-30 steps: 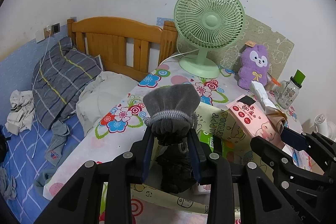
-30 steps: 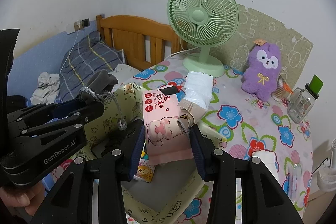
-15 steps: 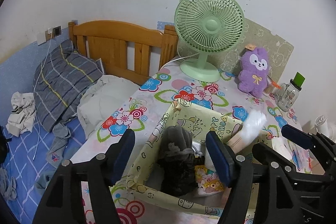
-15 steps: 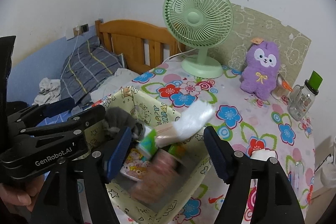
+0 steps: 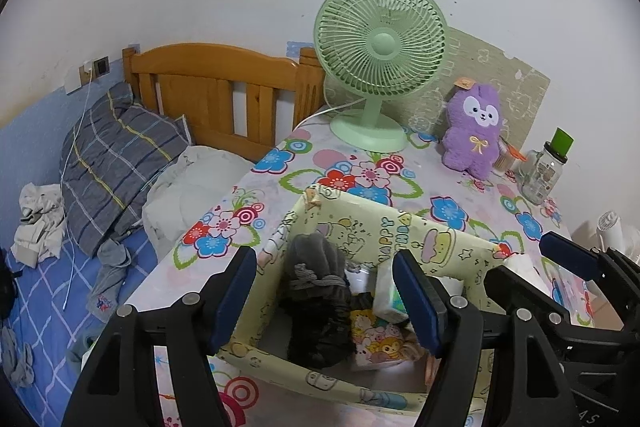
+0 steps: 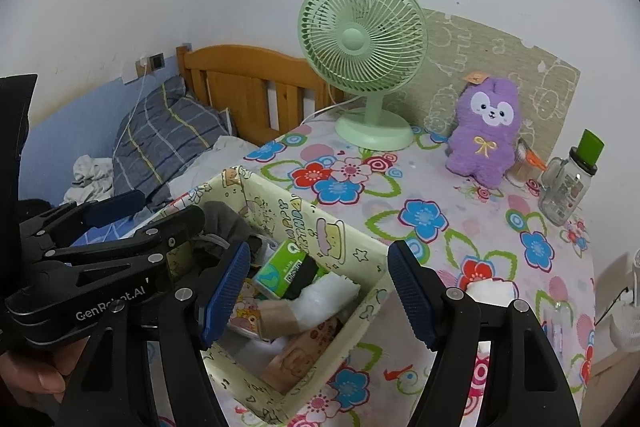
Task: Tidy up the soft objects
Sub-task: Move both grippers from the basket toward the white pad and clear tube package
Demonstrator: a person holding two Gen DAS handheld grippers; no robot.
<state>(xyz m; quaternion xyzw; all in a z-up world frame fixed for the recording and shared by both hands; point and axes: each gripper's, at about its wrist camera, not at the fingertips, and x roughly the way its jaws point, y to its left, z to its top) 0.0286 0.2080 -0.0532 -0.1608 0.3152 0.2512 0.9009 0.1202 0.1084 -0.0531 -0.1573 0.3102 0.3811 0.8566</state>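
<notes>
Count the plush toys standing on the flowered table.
1: the purple plush bunny stands upright at the table's far edge, right of the green fan. None seen elsewhere; the box's contents are partly hidden.

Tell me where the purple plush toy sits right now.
In both views the purple plush toy stands upright at the table's far edge, between the green fan on its left and the green-lidded glass jar on its right.

Left gripper hides part of the grey sock bundle.
</notes>
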